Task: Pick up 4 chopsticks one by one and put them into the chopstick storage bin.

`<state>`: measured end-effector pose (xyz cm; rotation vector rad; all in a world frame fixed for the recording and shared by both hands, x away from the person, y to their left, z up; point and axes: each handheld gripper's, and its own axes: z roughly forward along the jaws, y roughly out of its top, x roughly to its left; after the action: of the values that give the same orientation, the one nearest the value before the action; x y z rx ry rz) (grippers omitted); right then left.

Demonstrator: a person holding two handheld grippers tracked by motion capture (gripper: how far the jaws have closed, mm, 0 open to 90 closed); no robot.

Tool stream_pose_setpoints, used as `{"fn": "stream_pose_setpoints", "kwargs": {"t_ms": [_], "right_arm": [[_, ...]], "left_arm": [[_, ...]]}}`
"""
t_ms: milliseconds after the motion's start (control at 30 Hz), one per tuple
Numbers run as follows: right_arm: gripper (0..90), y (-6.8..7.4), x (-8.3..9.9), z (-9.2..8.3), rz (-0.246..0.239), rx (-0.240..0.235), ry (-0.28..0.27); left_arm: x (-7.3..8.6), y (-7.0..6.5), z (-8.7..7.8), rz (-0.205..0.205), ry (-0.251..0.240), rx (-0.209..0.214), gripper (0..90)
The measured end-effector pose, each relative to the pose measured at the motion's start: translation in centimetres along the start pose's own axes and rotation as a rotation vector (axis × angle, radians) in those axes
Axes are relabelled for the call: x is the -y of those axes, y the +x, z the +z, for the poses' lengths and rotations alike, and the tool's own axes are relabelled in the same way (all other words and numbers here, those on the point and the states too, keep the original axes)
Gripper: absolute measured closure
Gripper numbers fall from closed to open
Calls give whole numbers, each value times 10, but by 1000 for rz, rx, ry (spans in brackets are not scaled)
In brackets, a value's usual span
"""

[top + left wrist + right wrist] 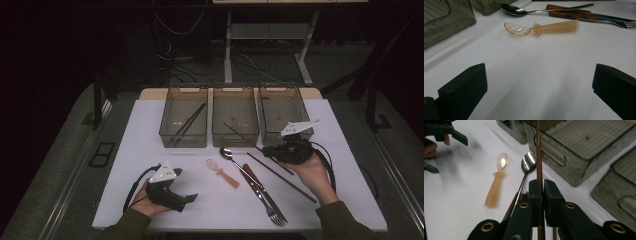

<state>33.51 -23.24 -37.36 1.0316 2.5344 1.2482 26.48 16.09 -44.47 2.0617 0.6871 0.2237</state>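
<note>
- Right gripper [539, 192]: black jaws clamped on a thin brown chopstick [539, 150]; the stick runs straight up between the pads, round and smooth, wood-toned; its far end reaches over the middle bin [235, 120]; in the high view it slants from the gripper [272, 150] up-left toward that bin
- Right hand [312, 172] cups the gripper from below, sleeve olive, gripper lifted off the white table [150, 120]
- Left gripper [536, 95]: jaws spread wide, nothing between them; it rests low near the table's front edge, hand [150, 202] wrapped behind it
- Beyond it: amber baby spoon [541, 27], translucent bowl, stubby handle; steel spoon [524, 10], glossy; fork [272, 207] with a wooden handle; second chopstick [285, 177] flat on the table
- Far: three smoky clear bins in a row; left bin [184, 117] holds dark chopsticks [190, 122]; right bin [282, 107]
</note>
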Motion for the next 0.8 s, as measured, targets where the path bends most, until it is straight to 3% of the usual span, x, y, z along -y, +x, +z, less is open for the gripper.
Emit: {"fn": "stream_pose_setpoints", "kwargs": {"t_ms": [433,800], "right_arm": [[851,12,-43,31,-23,2,-2],[851,16,-78,52,13,7,-14]], "left_arm": [[-1,-1,1,11,0,1,0],[-1,-1,1,22,8,3,0]]}}
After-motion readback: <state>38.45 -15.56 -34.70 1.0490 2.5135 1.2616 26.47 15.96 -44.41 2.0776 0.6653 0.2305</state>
